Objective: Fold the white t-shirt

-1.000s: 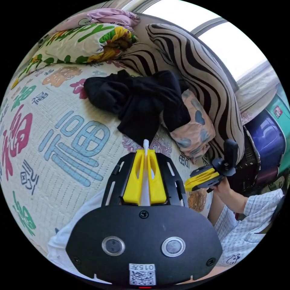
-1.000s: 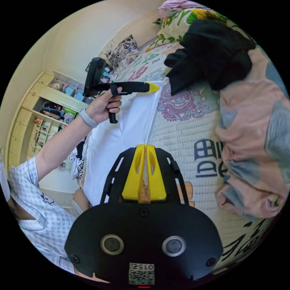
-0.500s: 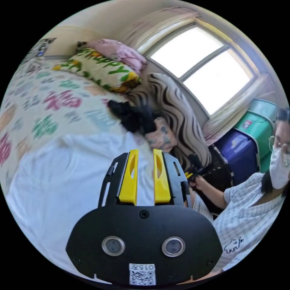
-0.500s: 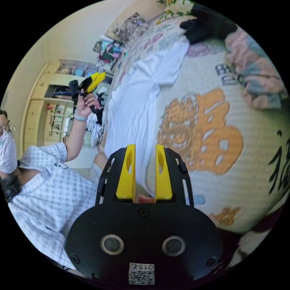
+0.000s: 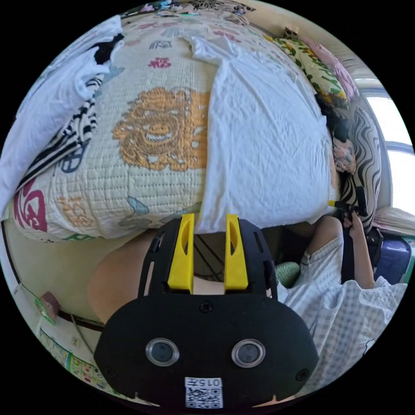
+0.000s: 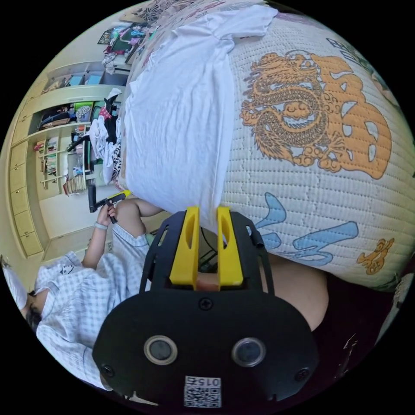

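Lying flat: white t-shirt (image 5: 263,142) on quilt (image 5: 147,173) | left claw (image 5: 209,225) released | right claw (image 6: 206,218) released

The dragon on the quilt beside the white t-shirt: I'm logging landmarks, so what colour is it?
Orange. The dragon shows best in the right gripper view.

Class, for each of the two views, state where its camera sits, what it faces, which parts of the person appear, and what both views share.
Left gripper view: behind the open left tool, at the white t-shirt hem; sleeve, right tool visible.
Right gripper view: behind the open right tool, at the hem's other corner; arm, left tool visible.
Shared: t-shirt, quilt, person.
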The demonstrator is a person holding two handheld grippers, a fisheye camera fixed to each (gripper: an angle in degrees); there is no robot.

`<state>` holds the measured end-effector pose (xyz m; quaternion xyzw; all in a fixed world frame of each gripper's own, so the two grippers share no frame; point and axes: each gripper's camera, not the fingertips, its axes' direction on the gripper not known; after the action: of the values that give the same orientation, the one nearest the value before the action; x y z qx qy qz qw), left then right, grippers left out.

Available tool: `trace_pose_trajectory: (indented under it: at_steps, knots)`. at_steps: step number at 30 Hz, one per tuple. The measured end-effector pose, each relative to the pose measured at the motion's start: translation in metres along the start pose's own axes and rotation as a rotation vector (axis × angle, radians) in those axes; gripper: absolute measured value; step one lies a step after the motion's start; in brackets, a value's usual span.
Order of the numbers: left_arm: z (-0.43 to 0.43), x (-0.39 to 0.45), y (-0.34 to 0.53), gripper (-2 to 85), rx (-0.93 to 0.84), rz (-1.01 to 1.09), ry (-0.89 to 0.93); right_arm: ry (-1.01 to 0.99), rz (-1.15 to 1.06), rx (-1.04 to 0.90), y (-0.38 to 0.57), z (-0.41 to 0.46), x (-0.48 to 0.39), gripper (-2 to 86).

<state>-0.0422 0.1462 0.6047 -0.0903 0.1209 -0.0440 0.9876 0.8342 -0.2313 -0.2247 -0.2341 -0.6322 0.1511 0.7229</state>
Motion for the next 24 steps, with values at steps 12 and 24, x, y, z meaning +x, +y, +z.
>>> trace_pose_trajectory:
  at_steps: [12,24]
  knots:
    - [0.023,0.03,-0.003,-0.4,-0.05,0.096,-0.028,0.083,0.014,-0.013,0.045,-0.005,-0.009,0.2]
    - [0.068,0.07,-0.023,5.6,-0.236,0.141,-0.268,0.058,0.075,0.034,0.068,-0.013,0.0,4.5]
